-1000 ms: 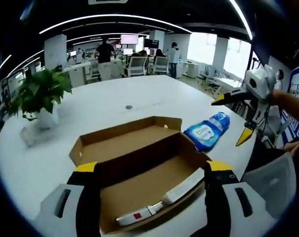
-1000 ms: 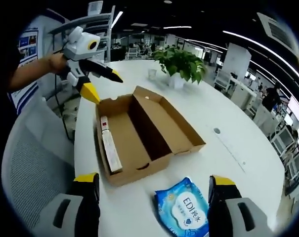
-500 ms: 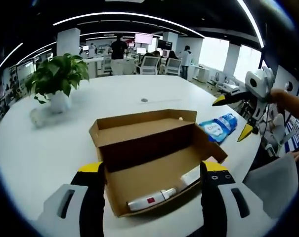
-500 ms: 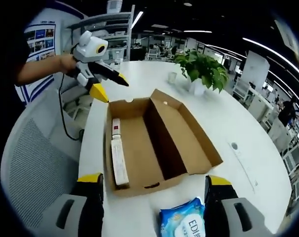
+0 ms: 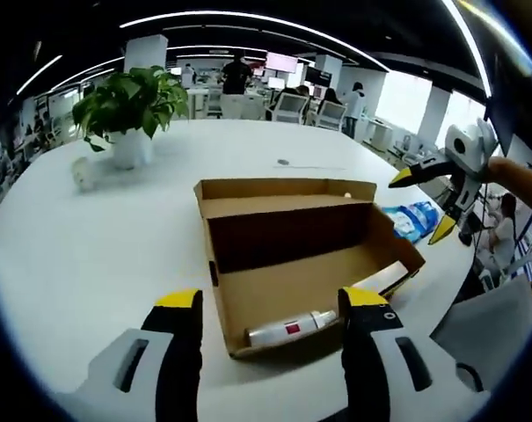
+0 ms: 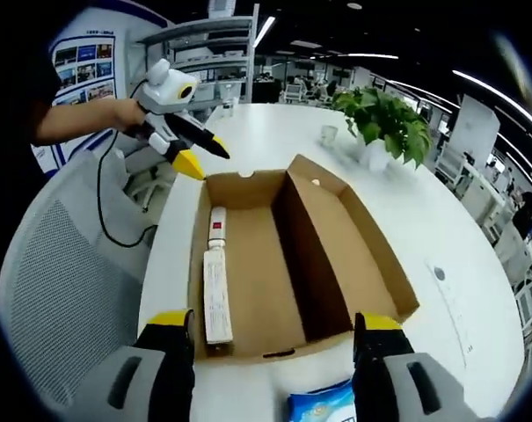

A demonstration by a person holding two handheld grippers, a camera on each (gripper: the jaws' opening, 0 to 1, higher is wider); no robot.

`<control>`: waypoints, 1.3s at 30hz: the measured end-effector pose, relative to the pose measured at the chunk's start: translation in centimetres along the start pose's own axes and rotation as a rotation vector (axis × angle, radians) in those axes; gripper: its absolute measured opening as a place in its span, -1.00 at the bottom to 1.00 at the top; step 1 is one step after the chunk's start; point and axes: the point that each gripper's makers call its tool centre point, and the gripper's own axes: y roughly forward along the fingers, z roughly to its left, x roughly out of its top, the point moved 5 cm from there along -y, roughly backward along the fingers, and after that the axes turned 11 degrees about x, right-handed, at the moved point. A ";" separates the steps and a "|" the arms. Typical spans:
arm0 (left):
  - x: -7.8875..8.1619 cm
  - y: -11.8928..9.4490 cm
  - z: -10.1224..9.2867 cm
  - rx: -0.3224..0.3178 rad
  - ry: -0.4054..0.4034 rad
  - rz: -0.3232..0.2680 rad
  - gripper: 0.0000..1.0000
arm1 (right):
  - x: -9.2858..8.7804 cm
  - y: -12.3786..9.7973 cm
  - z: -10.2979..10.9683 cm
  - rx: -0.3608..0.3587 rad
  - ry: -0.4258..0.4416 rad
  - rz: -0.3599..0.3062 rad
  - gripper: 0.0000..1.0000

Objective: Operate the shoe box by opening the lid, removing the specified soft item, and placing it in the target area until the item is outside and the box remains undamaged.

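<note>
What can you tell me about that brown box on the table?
The shoe box is plain brown cardboard, long and shallow, and lies open on the white table, its hinged lid folded flat beside the tray. A small tab notch shows at one end wall. Inside, against one long wall, lie a white tube with a red mark and a slim white carton. Neither pair of tongs touches it. A blue wipes pack lies just outside.

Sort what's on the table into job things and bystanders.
Job:
shoe box, lid already open
blue wipes pack, lying outside the box
left tongs, open
right tongs, open

Bystanders:
white tube and slim carton inside the box
potted plant
small cup
</note>
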 end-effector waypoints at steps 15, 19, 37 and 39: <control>-2.6 0.1 1.2 0.065 -0.077 0.060 -0.25 | 0.4 3.5 0.4 0.099 -0.045 0.076 0.15; -2.8 0.0 1.3 0.087 -0.079 0.055 -0.37 | 0.5 4.3 0.7 0.130 -0.068 0.097 0.06; -3.7 0.1 2.7 0.145 -0.159 0.071 -0.93 | 0.2 8.1 1.3 0.230 -0.047 0.156 -0.02; -3.7 0.1 2.7 0.143 -0.164 0.072 -0.93 | 0.0 8.4 1.4 0.230 -0.057 0.167 -0.04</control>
